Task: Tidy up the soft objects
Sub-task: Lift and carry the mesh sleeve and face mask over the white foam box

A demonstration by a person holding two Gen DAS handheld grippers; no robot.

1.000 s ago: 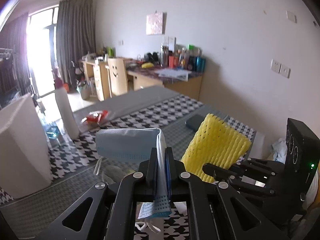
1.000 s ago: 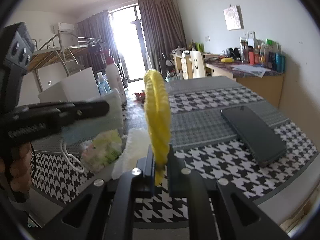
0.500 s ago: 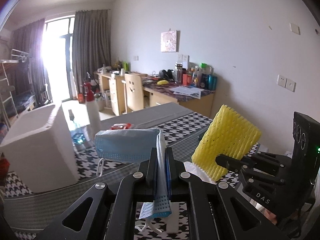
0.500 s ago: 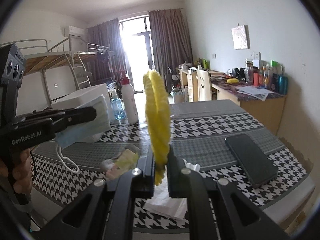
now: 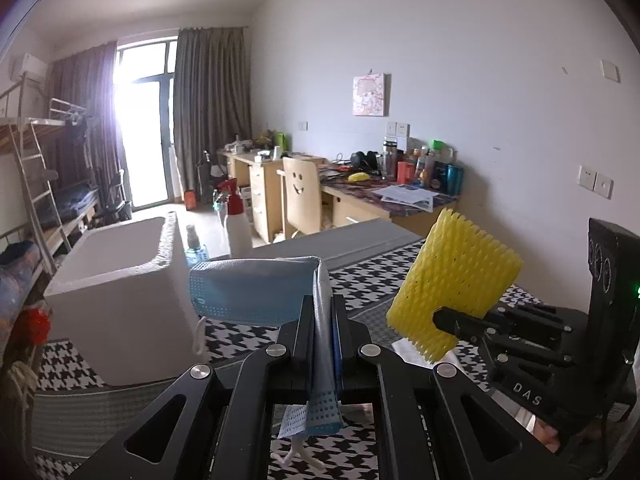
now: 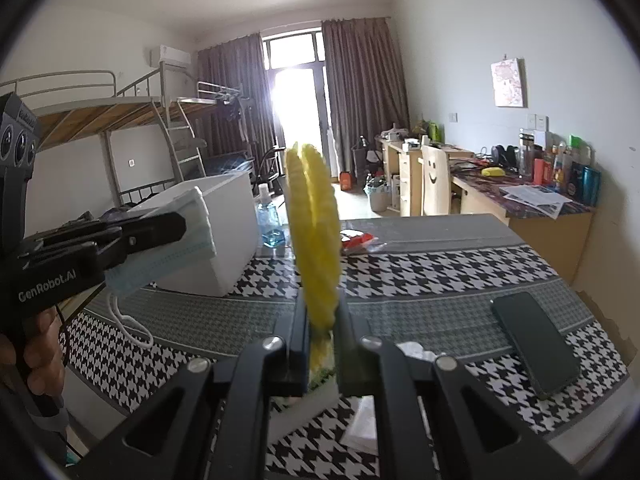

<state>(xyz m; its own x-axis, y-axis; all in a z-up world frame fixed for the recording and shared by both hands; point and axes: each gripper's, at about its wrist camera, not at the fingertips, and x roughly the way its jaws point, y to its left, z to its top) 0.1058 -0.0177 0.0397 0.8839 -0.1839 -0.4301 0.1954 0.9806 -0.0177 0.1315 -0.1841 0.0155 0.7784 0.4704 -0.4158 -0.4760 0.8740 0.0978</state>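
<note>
Hand-held gripper (image 5: 323, 332) clamping mask (image 5: 256, 294), box (image 5: 120, 304) beside

Houndstooth-clothed table (image 6: 420, 276): white foam box (image 6: 224, 216), black phone (image 6: 536, 344), spray bottles (image 5: 236, 220)

Left wrist view: looking forward along its own fingers (image 5: 320, 332), close above the table (image 5: 372, 272), toward the far desk (image 5: 384, 196) and window (image 5: 144, 128). Right wrist view: same heading, slightly further right, near the table's right edge by the phone (image 6: 536, 344). Shared: white box (image 5: 120, 304) (image 6: 224, 240), chair (image 5: 300, 196) (image 6: 434, 184), and each gripper showing in the other's side.
</note>
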